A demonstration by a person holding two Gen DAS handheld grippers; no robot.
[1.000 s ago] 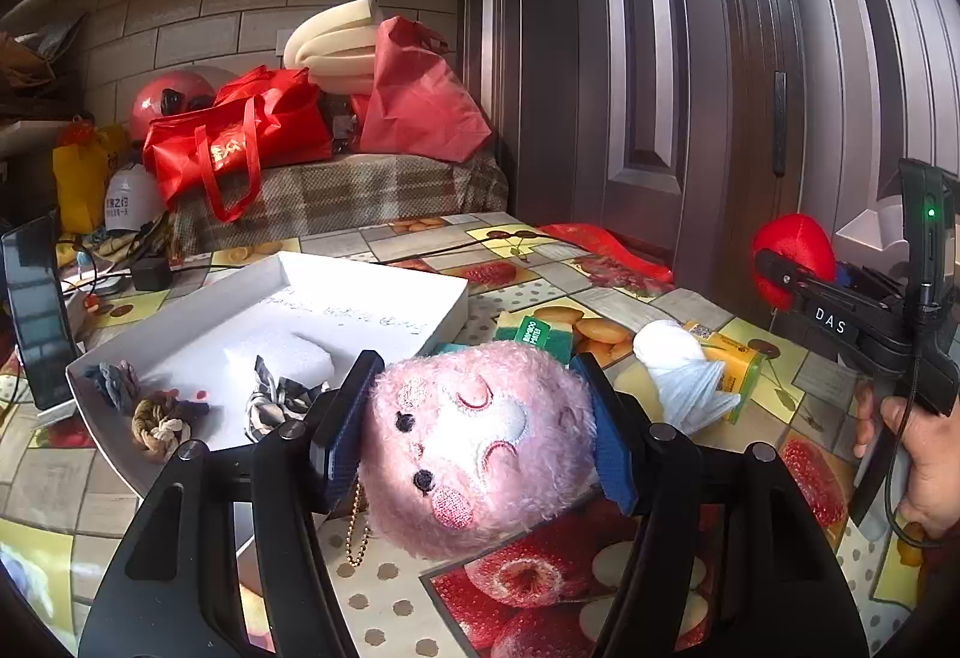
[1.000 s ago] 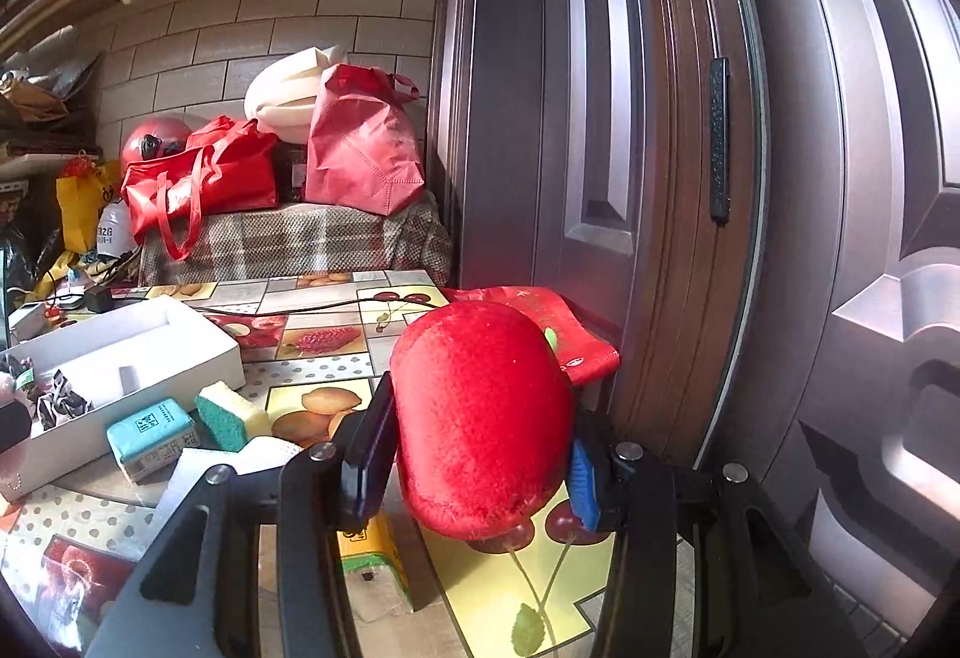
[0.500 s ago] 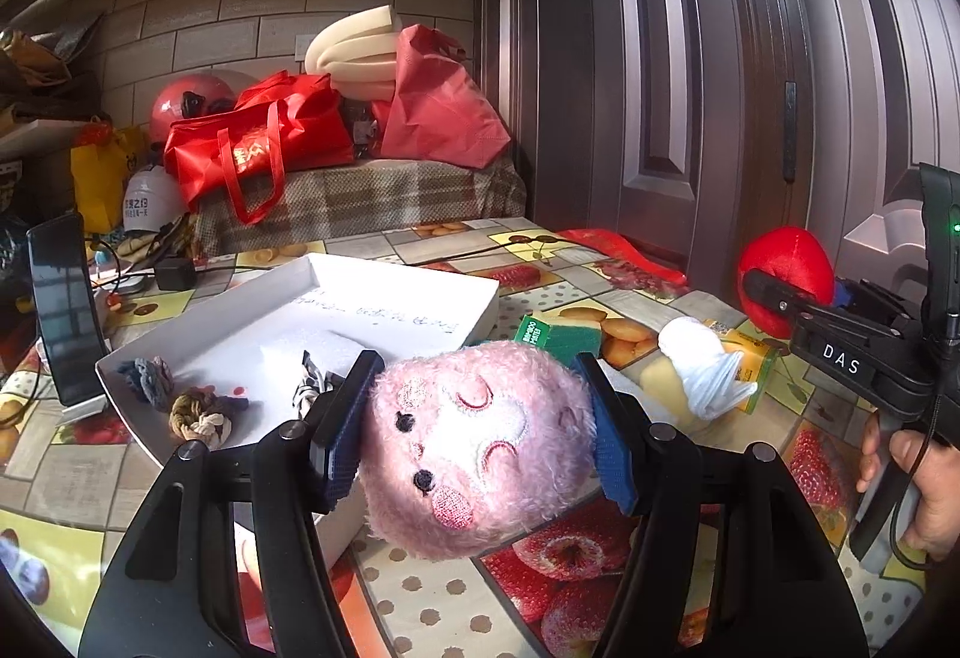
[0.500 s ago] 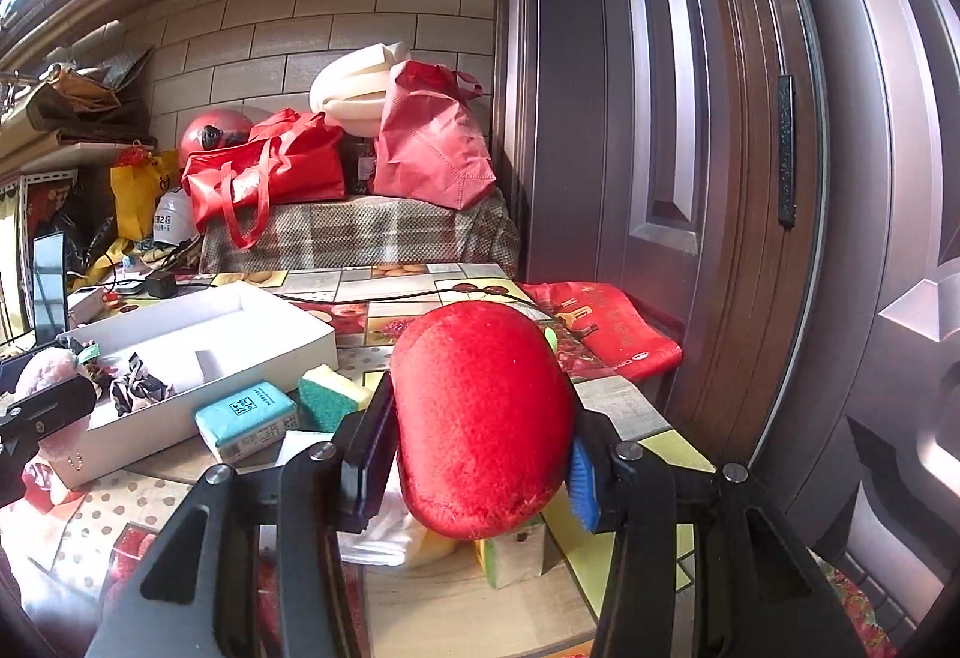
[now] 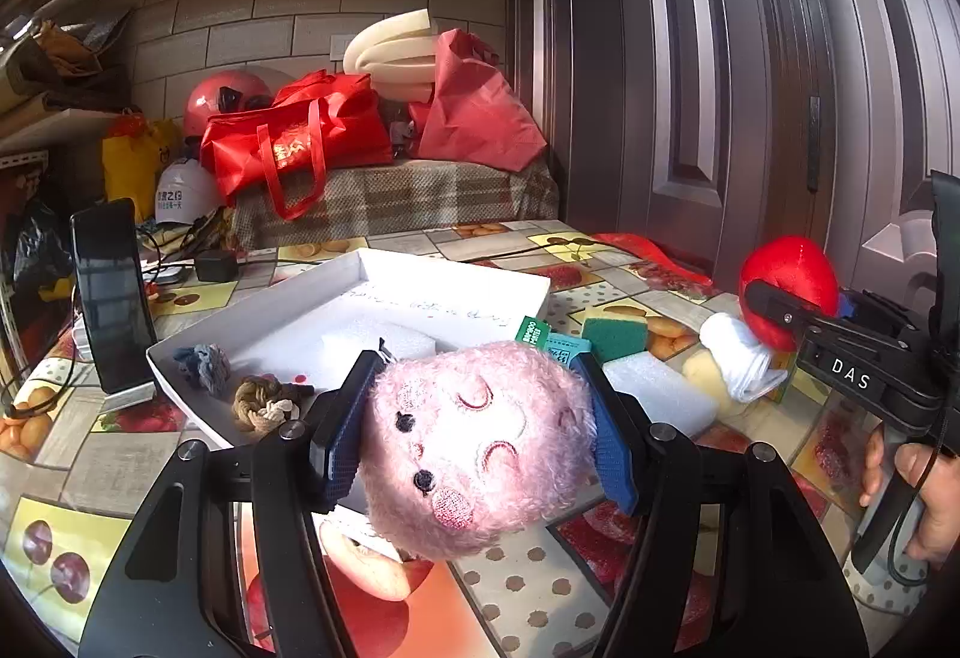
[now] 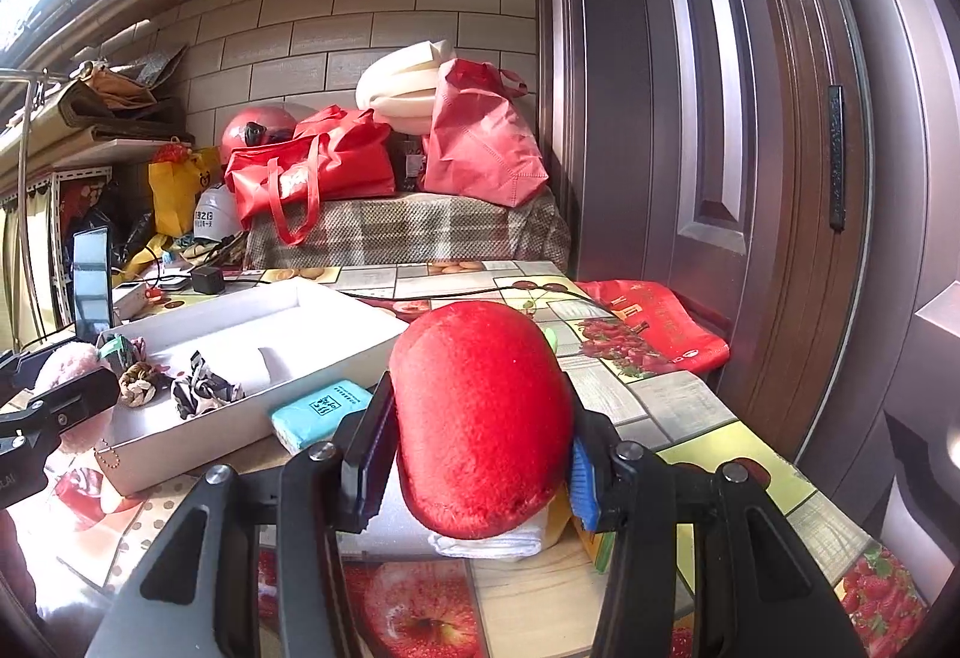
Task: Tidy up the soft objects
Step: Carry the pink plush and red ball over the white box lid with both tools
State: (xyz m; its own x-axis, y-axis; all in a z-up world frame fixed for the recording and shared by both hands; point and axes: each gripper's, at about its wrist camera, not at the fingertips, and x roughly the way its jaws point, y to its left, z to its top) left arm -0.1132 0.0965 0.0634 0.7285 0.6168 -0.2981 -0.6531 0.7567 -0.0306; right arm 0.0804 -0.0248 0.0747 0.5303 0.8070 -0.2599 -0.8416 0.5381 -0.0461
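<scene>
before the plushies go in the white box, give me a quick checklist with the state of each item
1. Left gripper clamped on the pink plush: ok, both pads press its sides.
2. Right gripper clamped on the red plush: ok, squeezed between the pads.
3. White box has free floor: ok, the far half is bare.
4. Hair ties out of the drop spot: ok, bunched at the near left corner.
5. Foam block inside the box: cannot tell how much room it takes.
6. Path for the right gripper over the teal packet: cannot tell clearance.
</scene>
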